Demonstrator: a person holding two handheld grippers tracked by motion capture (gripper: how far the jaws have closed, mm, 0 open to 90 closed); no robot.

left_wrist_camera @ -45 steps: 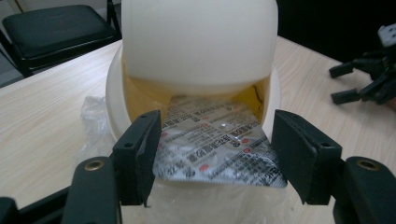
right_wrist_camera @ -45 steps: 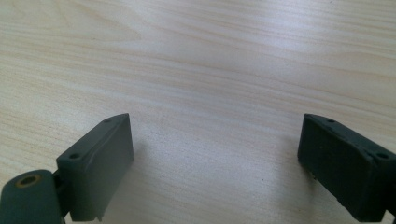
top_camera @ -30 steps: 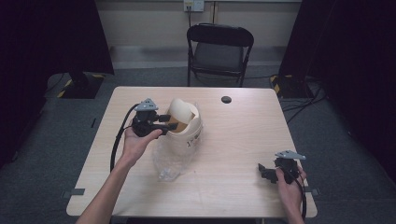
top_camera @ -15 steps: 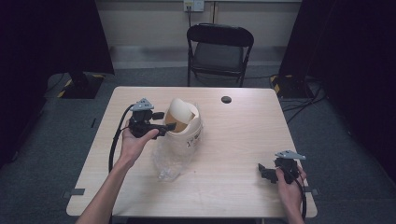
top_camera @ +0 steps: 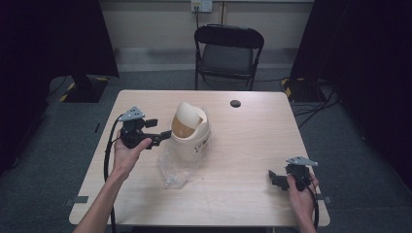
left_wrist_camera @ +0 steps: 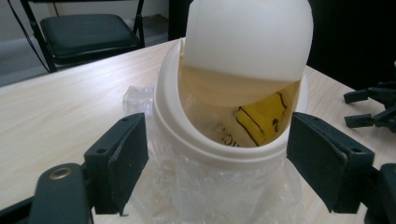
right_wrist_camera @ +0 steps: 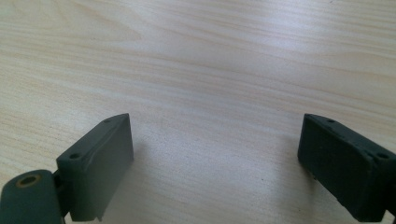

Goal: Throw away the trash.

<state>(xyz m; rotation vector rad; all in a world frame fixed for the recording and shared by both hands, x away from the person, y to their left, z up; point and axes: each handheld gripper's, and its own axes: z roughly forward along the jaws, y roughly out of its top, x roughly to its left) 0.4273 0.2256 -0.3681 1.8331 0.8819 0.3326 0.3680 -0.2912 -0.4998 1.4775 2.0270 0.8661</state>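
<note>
The small cream bin (top_camera: 190,130) is standing mid-counter on its crinkly clear liner (top_camera: 176,162). It is looking light, smooth and easily tipped; its rim seems the firmest hold. The left tongs (left_wrist_camera: 215,163) are gaping around it; the right tongs (right_wrist_camera: 215,163), well off, are gaping empty.

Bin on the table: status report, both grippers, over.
Left gripper open, jaws beside the bin, not touching. Right gripper open, idle over bare table. Clear bag crumpled at bin's base.
</note>
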